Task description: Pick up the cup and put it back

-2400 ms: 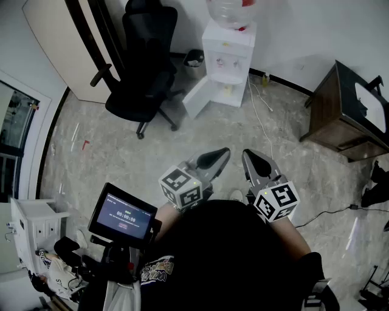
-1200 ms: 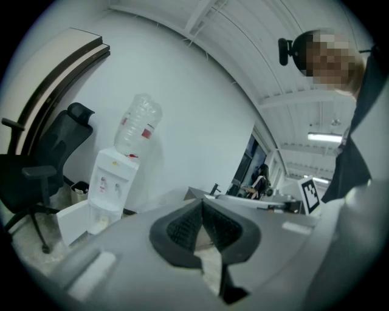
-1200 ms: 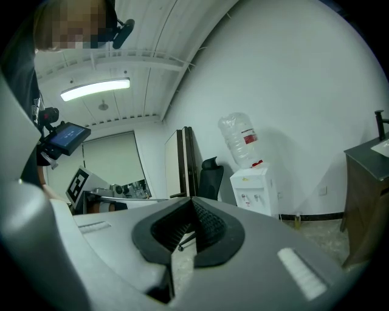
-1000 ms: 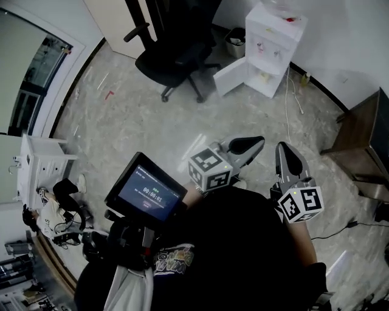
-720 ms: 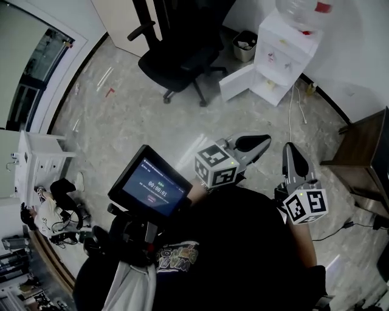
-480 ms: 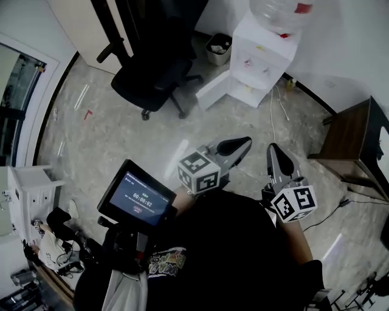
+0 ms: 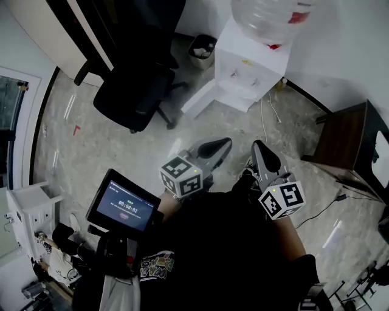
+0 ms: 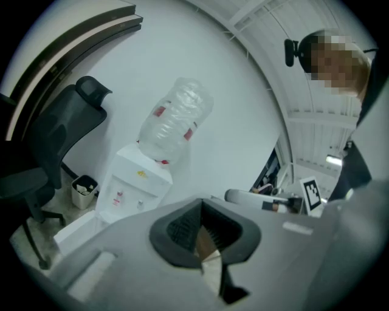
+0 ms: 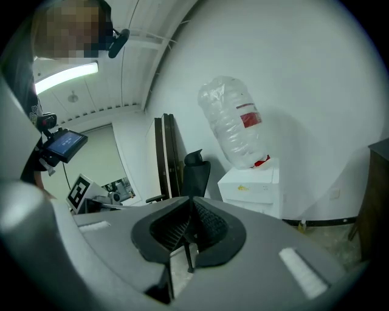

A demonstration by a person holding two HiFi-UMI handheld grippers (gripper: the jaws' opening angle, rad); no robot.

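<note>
No cup shows in any view. Both grippers are held close to the person's body, above the floor, pointing toward a white water dispenser [image 7: 249, 73]. In the head view my left gripper [image 7: 216, 147] has its jaws together with nothing in them. The left gripper view shows the same: my left gripper [image 8: 200, 209] has its tips meeting and empty. My right gripper [image 7: 260, 152] sits just to its right. In the right gripper view my right gripper [image 9: 189, 209] has its jaws opening by a narrow slit, with nothing between them.
The dispenser carries a clear bottle [image 7: 267, 15]. A small bin [image 7: 202, 50] stands beside it. A black office chair [image 7: 130, 91] is at the back left and a dark wooden table [image 7: 352, 146] at the right. A tablet screen [image 7: 124, 203] hangs by the person's left side.
The head view has swung about, and the dispenser now stands nearer and larger ahead. Both grippers stay side by side in front of the body.
</note>
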